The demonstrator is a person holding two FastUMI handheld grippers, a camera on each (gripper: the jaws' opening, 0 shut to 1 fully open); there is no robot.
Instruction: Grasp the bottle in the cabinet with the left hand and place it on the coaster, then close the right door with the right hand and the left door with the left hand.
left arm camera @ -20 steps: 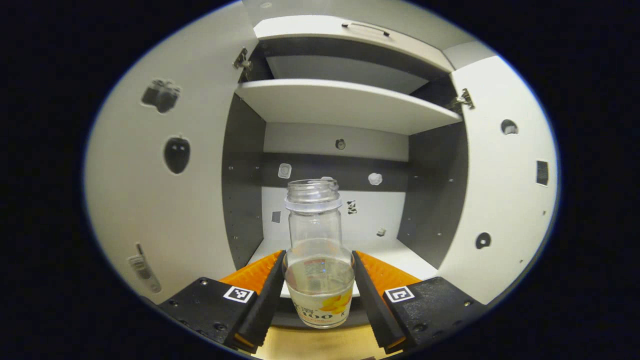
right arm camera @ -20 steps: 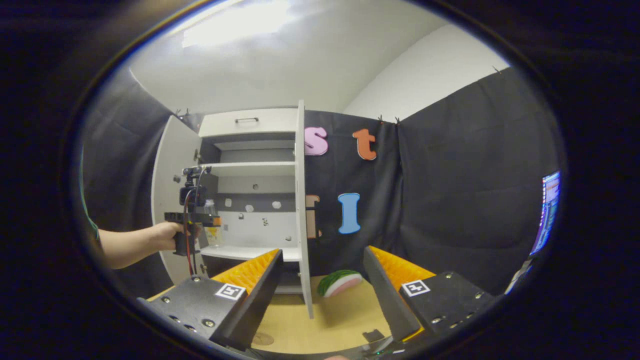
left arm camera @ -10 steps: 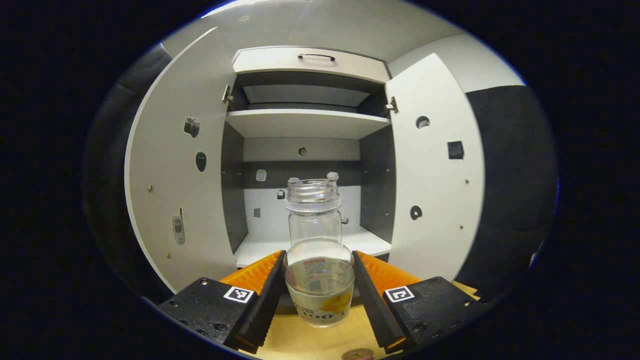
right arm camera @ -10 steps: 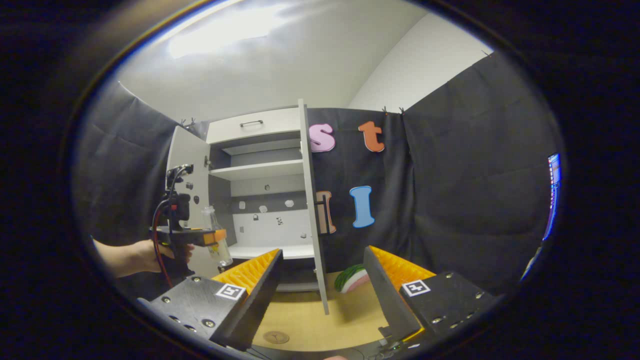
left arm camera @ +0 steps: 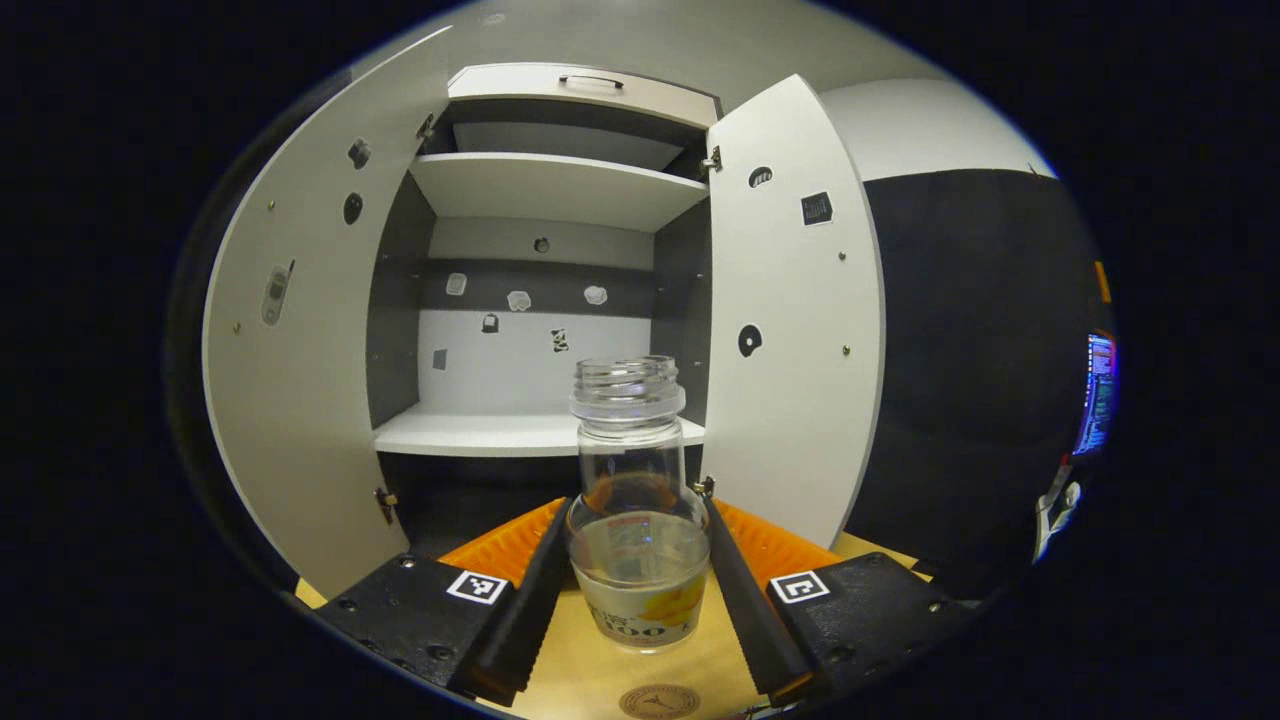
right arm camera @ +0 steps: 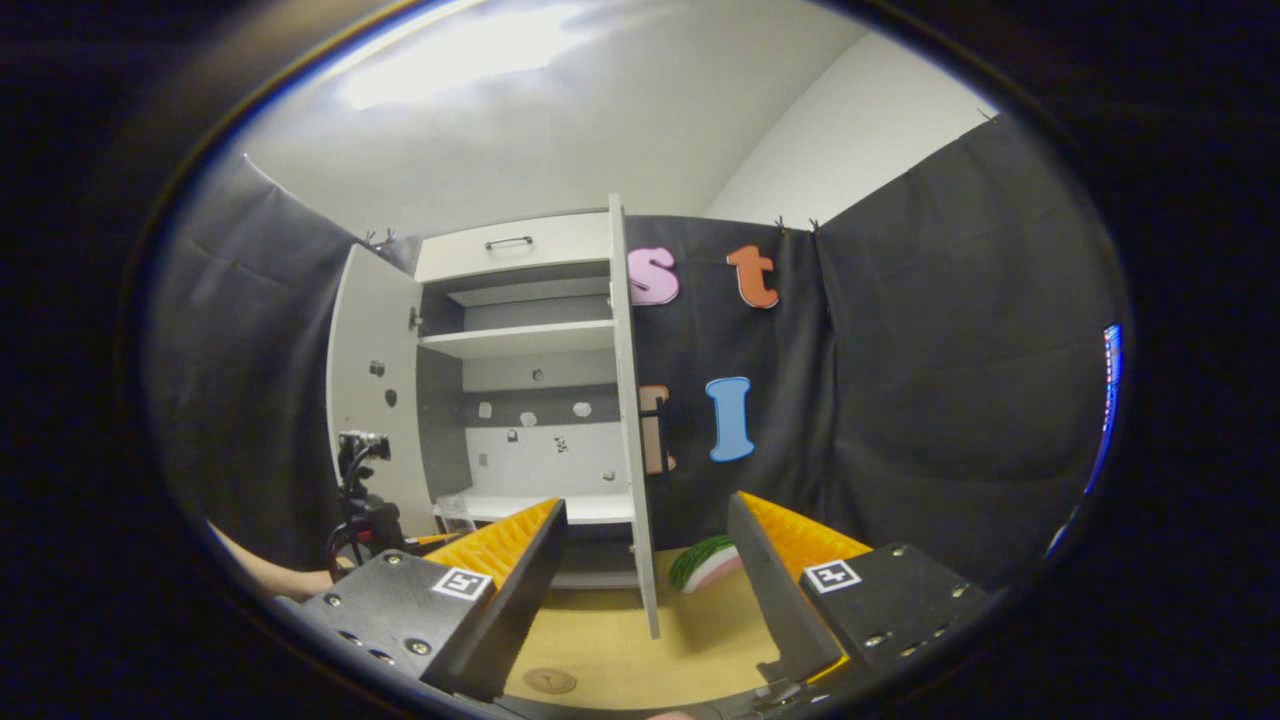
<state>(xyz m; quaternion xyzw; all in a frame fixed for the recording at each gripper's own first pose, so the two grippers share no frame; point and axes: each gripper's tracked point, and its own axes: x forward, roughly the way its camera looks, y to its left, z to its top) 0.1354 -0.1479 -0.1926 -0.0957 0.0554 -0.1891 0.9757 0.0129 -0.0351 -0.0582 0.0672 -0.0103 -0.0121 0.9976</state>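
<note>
- My left gripper (left arm camera: pixel 638 575) is clenched on the clear glass bottle (left arm camera: pixel 636 500); both fingers press on its lower body, below the shoulder, so the open neck stays upright and the liquid stays level.
- The bottle is out of the cabinet (left arm camera: pixel 545 300), held above the wooden tabletop (left arm camera: pixel 570 680), with the round coaster (left arm camera: pixel 659 701) just below and in front of it. I judge that a short lowering onto the coaster is what remains of the placing step.
- The left gripper points level at the cabinet front, offset toward the right door (left arm camera: pixel 795 310). In the right gripper view it sits low at the left, with the holding arm (right arm camera: pixel 265 572) beside it.
- My right gripper (right arm camera: pixel 645 590) is released, jaws spread and grasping nothing, held level and back from the right door's edge (right arm camera: pixel 632 420), which stands between its fingers in that view. I judge it is waiting there to push that door.
- Both doors stand open; the left door (left arm camera: pixel 300 330) swings wide.
- A watermelon-slice toy (right arm camera: pixel 705 562) lies on the table beyond the right door.
</note>
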